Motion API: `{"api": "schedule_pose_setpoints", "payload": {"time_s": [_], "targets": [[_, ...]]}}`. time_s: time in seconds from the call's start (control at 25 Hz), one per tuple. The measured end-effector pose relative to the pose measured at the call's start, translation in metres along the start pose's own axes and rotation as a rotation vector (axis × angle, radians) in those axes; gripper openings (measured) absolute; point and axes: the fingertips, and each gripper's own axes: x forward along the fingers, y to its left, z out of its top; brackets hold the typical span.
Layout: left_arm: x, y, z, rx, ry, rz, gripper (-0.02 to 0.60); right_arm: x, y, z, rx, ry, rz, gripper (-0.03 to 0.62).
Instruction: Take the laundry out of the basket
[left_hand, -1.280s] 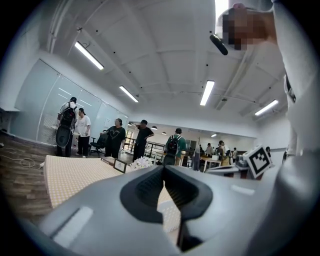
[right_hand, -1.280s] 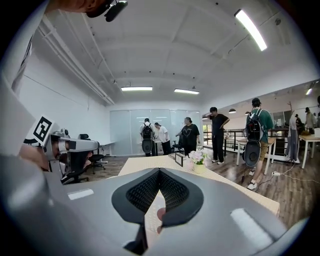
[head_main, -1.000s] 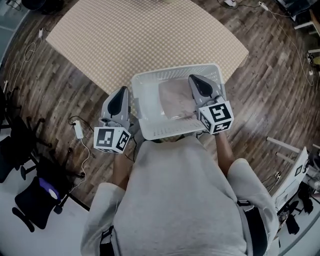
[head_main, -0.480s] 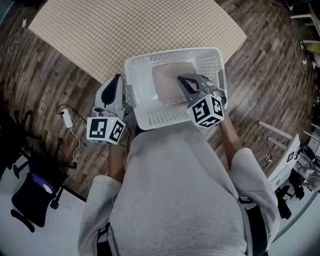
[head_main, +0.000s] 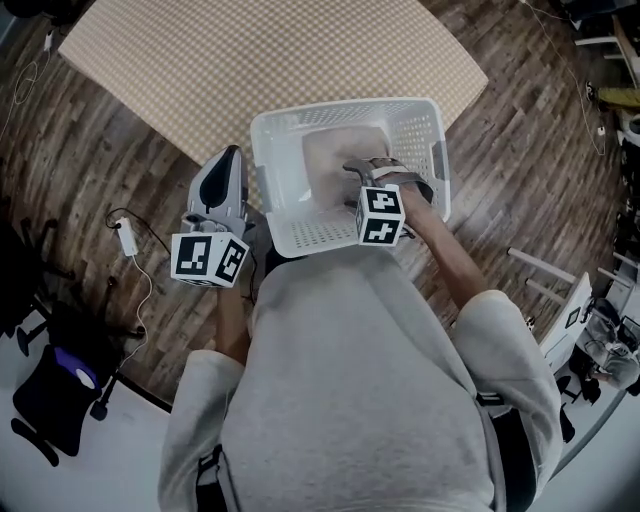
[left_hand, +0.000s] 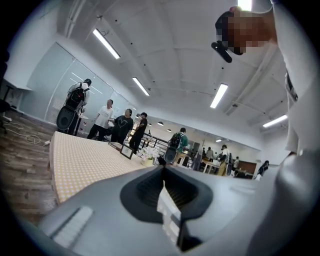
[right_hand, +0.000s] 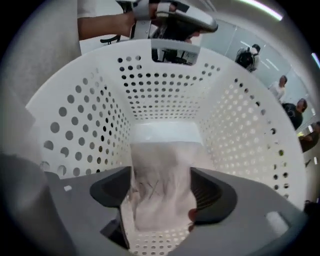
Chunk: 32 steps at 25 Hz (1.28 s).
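My right tongs (right_hand: 160, 196) reach down into the white perforated plastic laundry basket (head_main: 300, 236), and their two sides press on a bunched fold of the pale pink cloth (right_hand: 161, 165), which fills the gap between them. The rest of that cloth lies on the basket's floor. My left tongs (left_hand: 163, 173) are closed together with nothing in them, held outside the basket just beside its left wall. The basket stands on the dark wooden plank floor (head_main: 520, 150), at the near edge of a beige checked rug (head_main: 270, 50).

No legible text, label, brand or number anywhere.
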Motion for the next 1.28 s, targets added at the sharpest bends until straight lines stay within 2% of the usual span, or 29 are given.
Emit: {"api": "schedule_pose_setpoints", "payload": {"time_s": [0.04,0.08,0.16,0.24,0.32,0.48,0.76,0.96,1.0,1.04,1.28], "targets": [[-0.001,0.001,0.002,-0.002,-0.006,0.005,0.011,0.008,0.005,-0.004,0.004,0.026,0.043,0.45],[-0.002,0.002,0.003,-0.005,-0.012,0.009,0.011,0.018,0.007,-0.008,0.004,0.053,0.071,0.525],[-0.004,0.006,0.007,-0.011,-0.024,0.02,0.011,0.038,0.005,-0.02,-0.02,0.118,0.092,0.597],[-0.007,0.01,0.011,-0.016,-0.038,0.037,0.011,0.057,0.004,-0.034,-0.06,0.194,0.102,0.598],[-0.012,0.014,0.014,-0.02,-0.052,0.056,0.011,0.072,0.004,-0.043,-0.072,0.219,0.085,0.598],[-0.019,0.028,0.015,-0.033,-0.071,0.089,0.011,0.091,0.001,-0.046,-0.06,0.209,0.008,0.6],[-0.018,0.029,0.017,-0.053,-0.086,0.101,0.011,0.089,-0.001,-0.046,-0.045,0.16,0.009,0.598],[-0.021,0.029,0.015,-0.063,-0.085,0.1,0.011,0.084,-0.008,-0.043,-0.011,0.132,-0.004,0.499],[-0.021,0.028,0.014,-0.065,-0.085,0.097,0.011,0.081,-0.013,-0.042,0.01,0.114,-0.024,0.423],[-0.021,0.026,0.014,-0.066,-0.084,0.094,0.011,0.079,-0.019,-0.042,0.033,0.096,-0.043,0.279],[-0.022,0.019,0.018,-0.056,-0.083,0.076,0.011,0.073,-0.034,-0.041,0.127,0.017,-0.053,0.182]]}}
